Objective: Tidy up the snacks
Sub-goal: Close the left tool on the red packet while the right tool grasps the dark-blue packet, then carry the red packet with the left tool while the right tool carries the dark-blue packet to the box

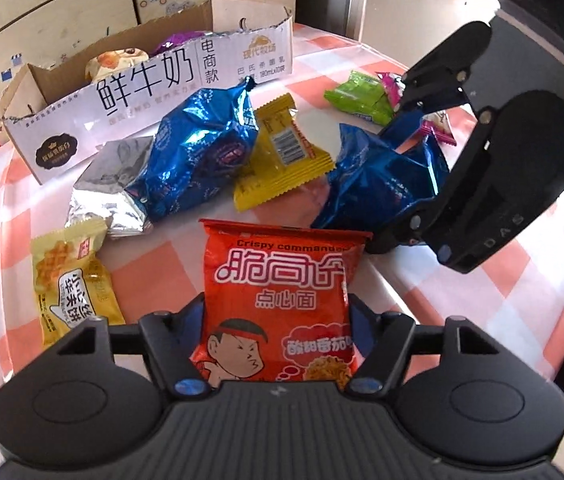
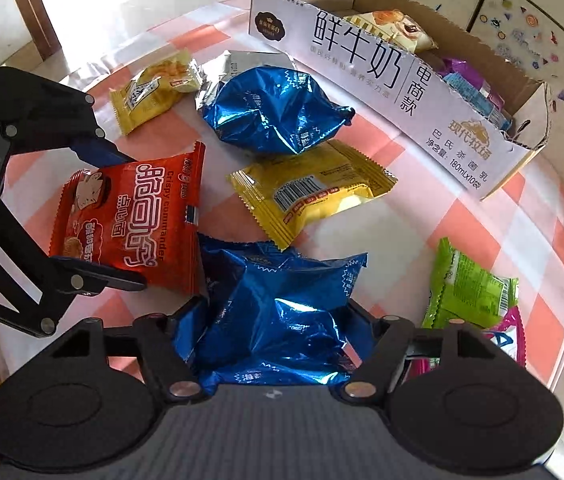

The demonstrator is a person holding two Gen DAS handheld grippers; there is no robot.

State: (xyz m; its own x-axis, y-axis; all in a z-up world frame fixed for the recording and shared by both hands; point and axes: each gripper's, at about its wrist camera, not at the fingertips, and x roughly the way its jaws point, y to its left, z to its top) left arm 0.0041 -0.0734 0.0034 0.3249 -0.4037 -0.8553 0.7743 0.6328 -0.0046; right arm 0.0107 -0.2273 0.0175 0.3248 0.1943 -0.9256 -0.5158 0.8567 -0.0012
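From my left wrist view, the left tongs (image 1: 276, 320) sit at six o'clock, narrowed onto the red crinkled noodle-snack packet (image 1: 282, 304), pads against both its sides. In the right wrist view, the right tongs (image 2: 278, 320) have likewise drawn in on a blue shiny foil snack bag (image 2: 282, 304) at six o'clock, and its foil bulges between the pads. I read both as gripped, with each packet low on the pink-and-white checked worktop (image 1: 154, 276).

I judge the step in hand to be a double pick: both packets are seized and neither is lifted clear. The next move calls for raising each one straight up, then carrying it toward twelve o'clock and over the near wall of the open white cardboard milk carton box (image 1: 154, 80), which already holds a few packets.

Farther out in the left view, a yellow waffle-biscuit packet (image 1: 70, 280) lies at nine o'clock. A second blue foil bag (image 1: 202, 148) rests partly on a silver foil bag (image 1: 110, 184) toward eleven. A yellow packet with a barcode (image 1: 282, 156) lies at twelve, and a green packet (image 1: 361, 100) at one.

The box's torn rim stands higher than the loose packets, so I would need height before crossing. The worktop's rounded edge runs close at my right, near four o'clock. Open room is mainly above the clutter.
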